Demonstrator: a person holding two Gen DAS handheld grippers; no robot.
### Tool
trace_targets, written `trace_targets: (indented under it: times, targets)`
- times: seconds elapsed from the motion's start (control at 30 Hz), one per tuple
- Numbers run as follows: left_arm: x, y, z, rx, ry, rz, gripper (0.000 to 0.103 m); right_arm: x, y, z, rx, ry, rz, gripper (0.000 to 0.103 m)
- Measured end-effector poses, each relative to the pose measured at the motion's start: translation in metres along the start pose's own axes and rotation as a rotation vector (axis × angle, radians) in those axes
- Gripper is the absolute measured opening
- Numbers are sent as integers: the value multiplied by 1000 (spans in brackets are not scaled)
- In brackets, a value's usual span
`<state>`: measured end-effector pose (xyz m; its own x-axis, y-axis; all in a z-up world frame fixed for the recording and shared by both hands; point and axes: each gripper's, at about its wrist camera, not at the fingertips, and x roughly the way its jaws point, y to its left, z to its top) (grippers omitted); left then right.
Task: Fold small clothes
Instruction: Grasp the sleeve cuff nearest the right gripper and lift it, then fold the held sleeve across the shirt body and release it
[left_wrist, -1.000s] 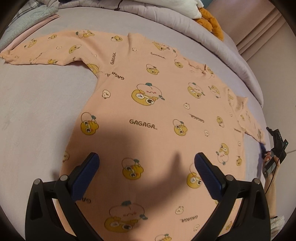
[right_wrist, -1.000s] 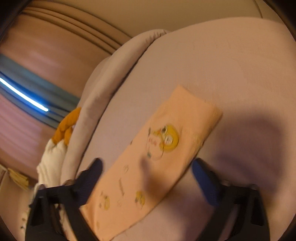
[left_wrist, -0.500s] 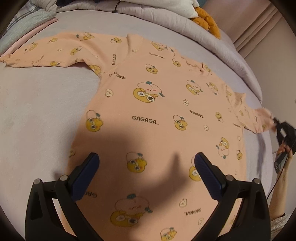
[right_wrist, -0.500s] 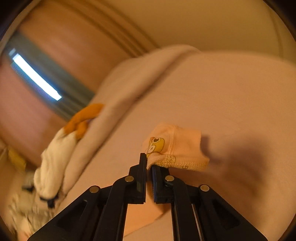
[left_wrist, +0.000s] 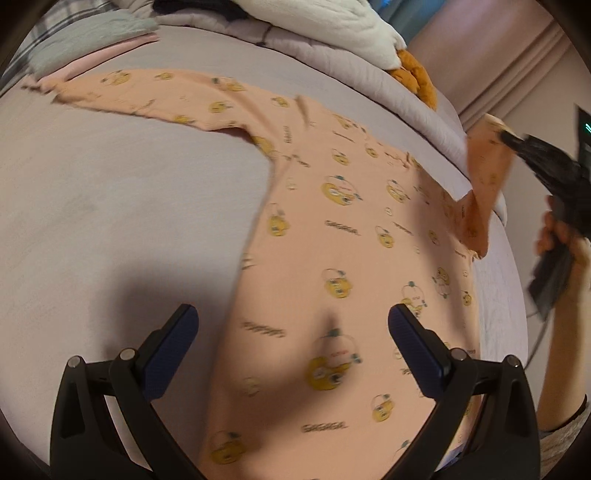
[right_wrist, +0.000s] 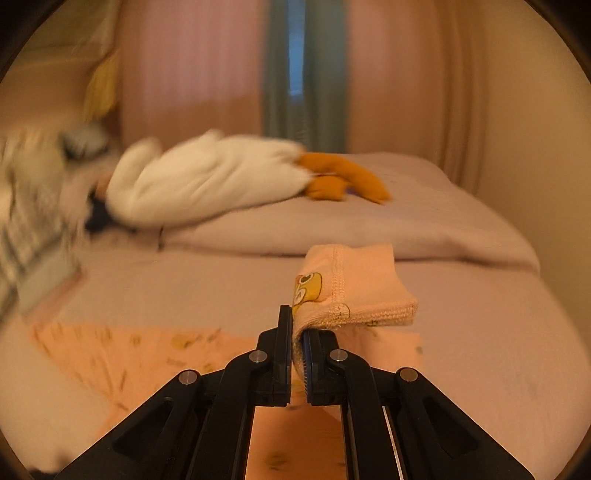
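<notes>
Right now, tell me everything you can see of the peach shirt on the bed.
The peach shirt is a soft knit long-sleeved top printed with yellow cartoon faces and "GAGAGA" lettering. Its body lies flat on the lilac bed sheet, one sleeve stretched out flat. The other sleeve is lifted off the bed, its stitched cuff pinched in the shut right claw. The open left claw hovers over the hem without touching.

The peach shirt (left_wrist: 343, 258) carries the repeated dark word "GAGAGA", blurred but legible.

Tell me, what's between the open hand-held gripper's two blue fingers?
The peach shirt spread on the bed, beneath the left hand-held gripper, untouched; the left wrist view shows it.
</notes>
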<state>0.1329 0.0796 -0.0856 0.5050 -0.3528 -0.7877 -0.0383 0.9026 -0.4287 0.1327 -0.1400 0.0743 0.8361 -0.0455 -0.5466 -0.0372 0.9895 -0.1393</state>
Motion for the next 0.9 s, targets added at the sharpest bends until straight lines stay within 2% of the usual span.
trace_targets:
  times: [0.1, 0.2, 0.27, 0.33, 0.43, 0.47, 0.53, 0.6, 0.67, 0.77, 0.83, 0.9]
  targets:
    - [-4, 15, 0, -28, -5, 9, 103, 30, 61, -19, -164, 47, -37, 7]
    - [-8, 29, 1, -47, -12, 19, 103, 67, 122, -54, -388, 133, -75, 7]
    - [-10, 35, 2, -54, -18, 26, 103, 80, 149, -75, -501, 174, -71, 7]
    - [-11, 40, 3, -60, -29, 37, 103, 75, 159, -85, -524, 207, -30, 9]
    - [-11, 50, 5, -79, -36, 45, 103, 59, 155, -79, -488, 210, 100, 17]
    - [-10, 53, 6, -91, -37, 41, 103, 58, 153, -75, -453, 220, 153, 25]
    - [-10, 59, 7, -107, -41, 33, 103, 50, 135, -67, -333, 244, 313, 40]
    - [-14, 65, 4, -111, -51, 31, 103, 44, 105, -57, -203, 249, 450, 44]
    - [-17, 69, 3, -116, -63, 29, 103, 41, 87, -56, -116, 241, 457, 44]
    - [-19, 76, 3, -129, -81, 12, 103, 59, 58, -57, -22, 282, 402, 43]
    - [-19, 79, 4, -139, -89, -4, 103, 62, 61, -64, -14, 311, 420, 43]
    - [-19, 81, 4, -140, -90, -9, 103, 61, 76, -69, -45, 303, 437, 43]
